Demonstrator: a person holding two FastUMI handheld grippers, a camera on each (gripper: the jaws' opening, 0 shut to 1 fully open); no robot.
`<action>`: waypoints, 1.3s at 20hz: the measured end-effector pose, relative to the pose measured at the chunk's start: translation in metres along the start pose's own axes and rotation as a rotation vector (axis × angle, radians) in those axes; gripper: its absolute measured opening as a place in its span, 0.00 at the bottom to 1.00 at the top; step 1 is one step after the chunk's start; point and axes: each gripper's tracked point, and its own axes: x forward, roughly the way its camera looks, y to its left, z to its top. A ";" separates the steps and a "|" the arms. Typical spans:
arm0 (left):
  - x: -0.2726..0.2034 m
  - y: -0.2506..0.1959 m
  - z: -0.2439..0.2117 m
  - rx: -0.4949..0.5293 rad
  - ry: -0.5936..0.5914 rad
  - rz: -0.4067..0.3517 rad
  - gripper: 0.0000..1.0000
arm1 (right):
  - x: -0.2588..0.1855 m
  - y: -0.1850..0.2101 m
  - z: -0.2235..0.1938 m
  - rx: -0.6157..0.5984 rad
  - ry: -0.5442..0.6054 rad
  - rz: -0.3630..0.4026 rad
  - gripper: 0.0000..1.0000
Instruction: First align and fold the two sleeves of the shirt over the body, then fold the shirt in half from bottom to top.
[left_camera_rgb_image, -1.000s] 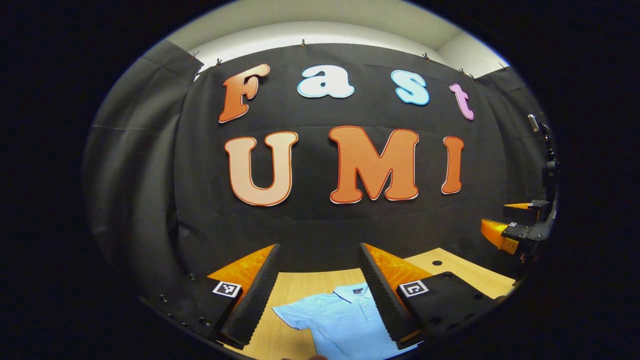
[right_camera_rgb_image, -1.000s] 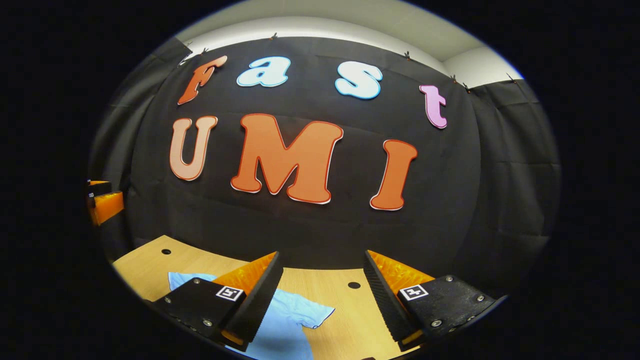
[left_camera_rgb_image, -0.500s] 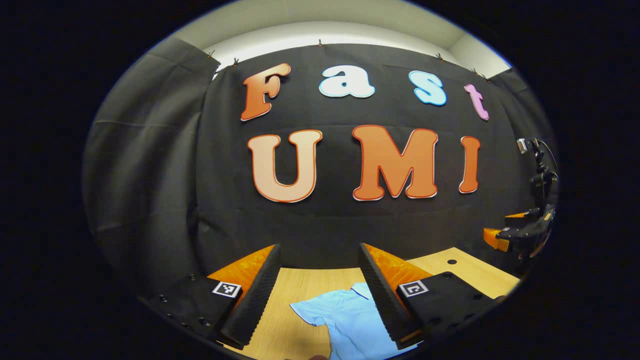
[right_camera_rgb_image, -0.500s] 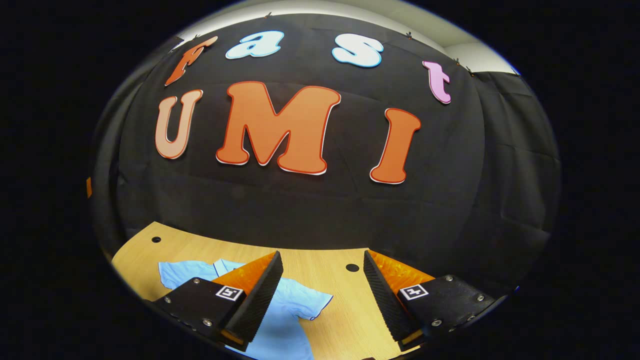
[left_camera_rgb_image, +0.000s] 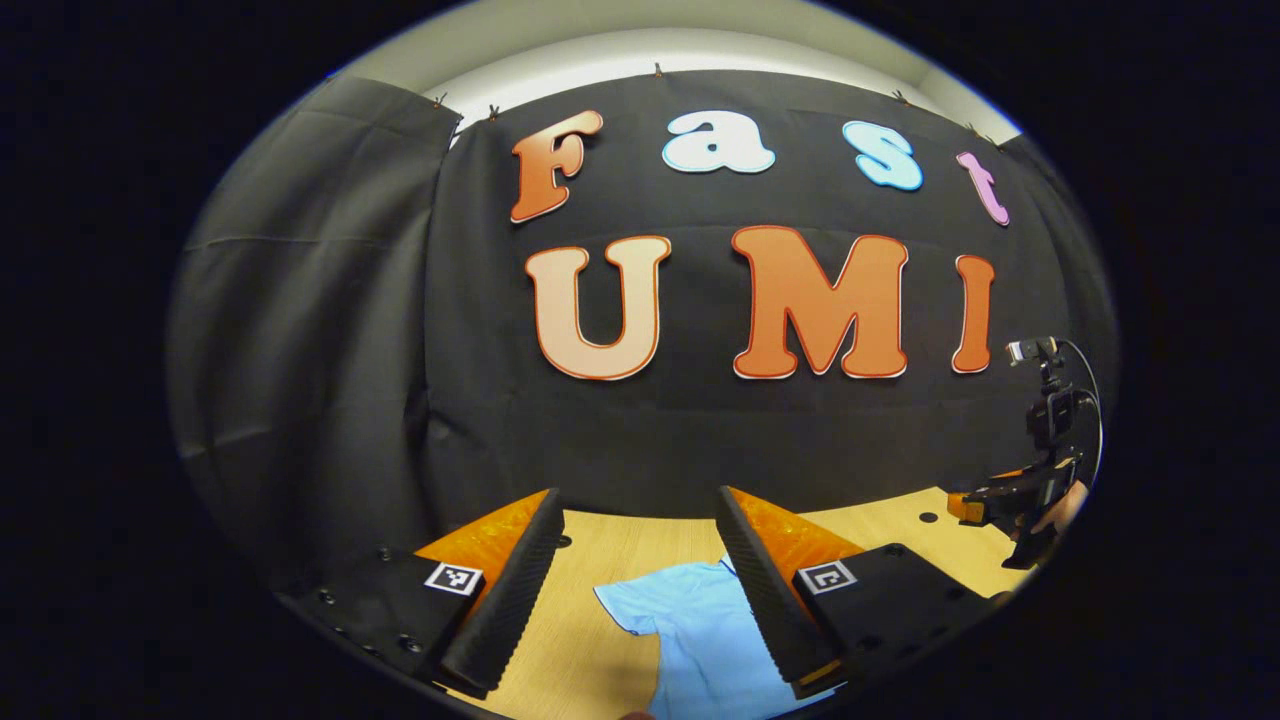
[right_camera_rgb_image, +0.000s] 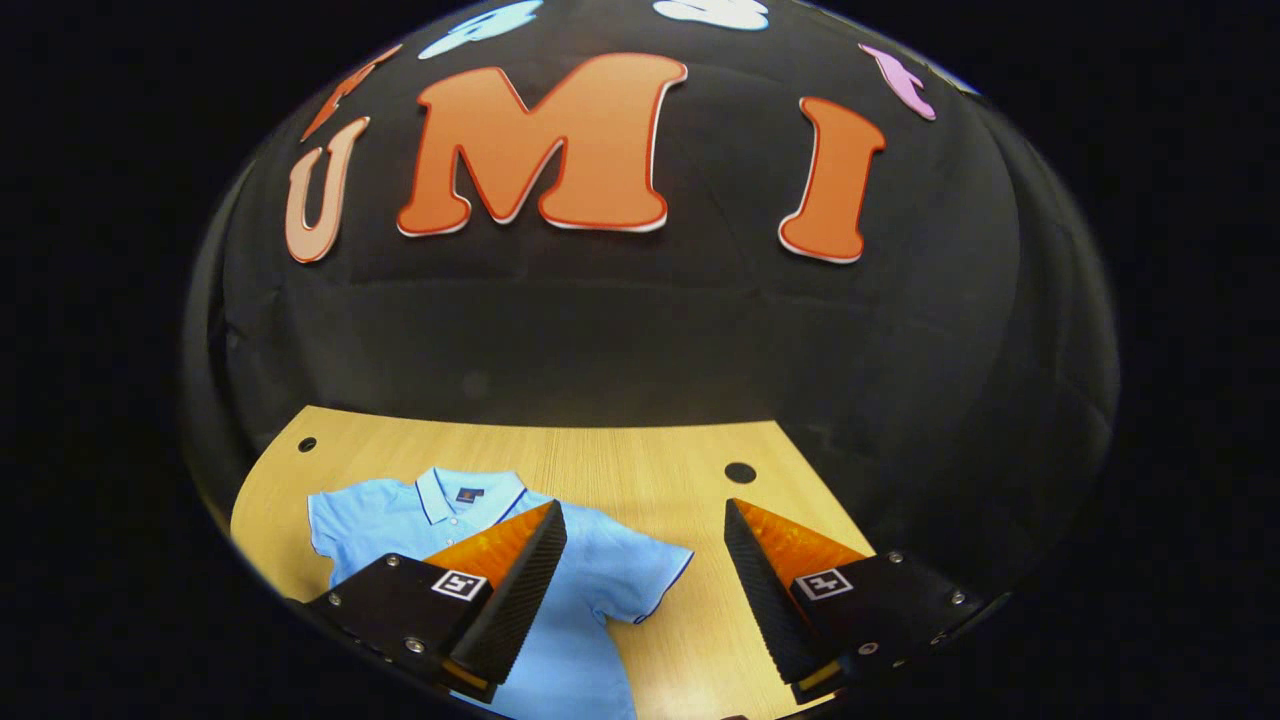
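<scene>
A light blue polo shirt (right_camera_rgb_image: 590, 580) lies flat on the wooden table (right_camera_rgb_image: 620, 450), collar (right_camera_rgb_image: 465, 490) toward the back wall. One short sleeve (right_camera_rgb_image: 645, 580) is spread out toward my right gripper (right_camera_rgb_image: 642, 510), which hovers open above the table over that sleeve, its jaws wide apart with nothing between them. In the left gripper view the shirt (left_camera_rgb_image: 700, 625) lies below and ahead, its other sleeve (left_camera_rgb_image: 620, 605) spread out. My left gripper (left_camera_rgb_image: 636, 495) is open and empty above it. The right gripper (left_camera_rgb_image: 990, 500), held by a hand (left_camera_rgb_image: 1065, 505), shows at the far right.
Black cloth closes the booth behind and beside the table. Small round holes (right_camera_rgb_image: 740, 472) (right_camera_rgb_image: 306, 444) sit in the tabletop near its back corners. Bare wood (left_camera_rgb_image: 560, 640) lies left of the shirt, and more (right_camera_rgb_image: 720, 620) lies right of it.
The right gripper has tipped downward and come lower, so the whole collar and more table now show. The left gripper has turned slightly left; the shirt sits further right in its view.
</scene>
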 end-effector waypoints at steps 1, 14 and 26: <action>0.000 0.001 -0.005 -0.005 0.015 0.015 0.99 | 0.010 -0.003 -0.007 0.004 0.032 -0.006 0.96; -0.023 0.020 -0.040 0.018 0.158 0.220 0.99 | 0.106 -0.020 -0.095 0.079 0.434 -0.009 0.92; -0.017 0.008 -0.063 0.035 0.251 0.256 1.00 | 0.130 -0.011 -0.163 0.136 0.763 0.020 0.78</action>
